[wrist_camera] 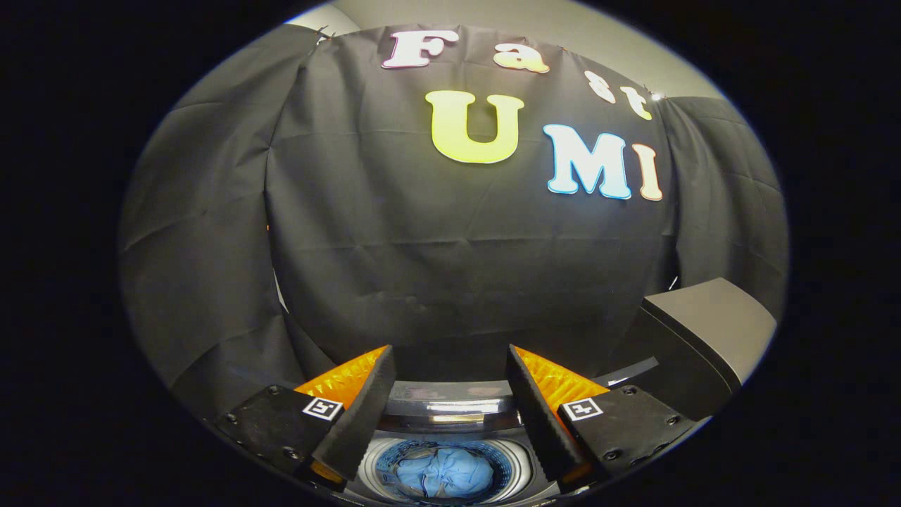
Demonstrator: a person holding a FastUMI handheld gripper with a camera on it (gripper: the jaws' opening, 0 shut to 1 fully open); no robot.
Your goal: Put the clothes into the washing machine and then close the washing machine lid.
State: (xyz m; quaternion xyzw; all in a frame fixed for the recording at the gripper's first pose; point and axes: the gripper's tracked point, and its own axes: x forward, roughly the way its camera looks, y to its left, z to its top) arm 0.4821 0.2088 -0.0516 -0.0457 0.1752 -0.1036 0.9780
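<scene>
The claw (450,384) is open, fingers spread apart and gripping nothing. The blue clothes (443,472) lie bunched inside the washing machine (521,468) drum, below and between the fingers. The lid (704,338) stands raised at right.

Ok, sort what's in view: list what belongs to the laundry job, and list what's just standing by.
Belongs to the job:
crumpled blue clothes inside the drum
top-loading washing machine with round steel drum
raised dark grey lid
gripper, fingers open, holding nothing

Just standing by:
black cloth booth wall
</scene>
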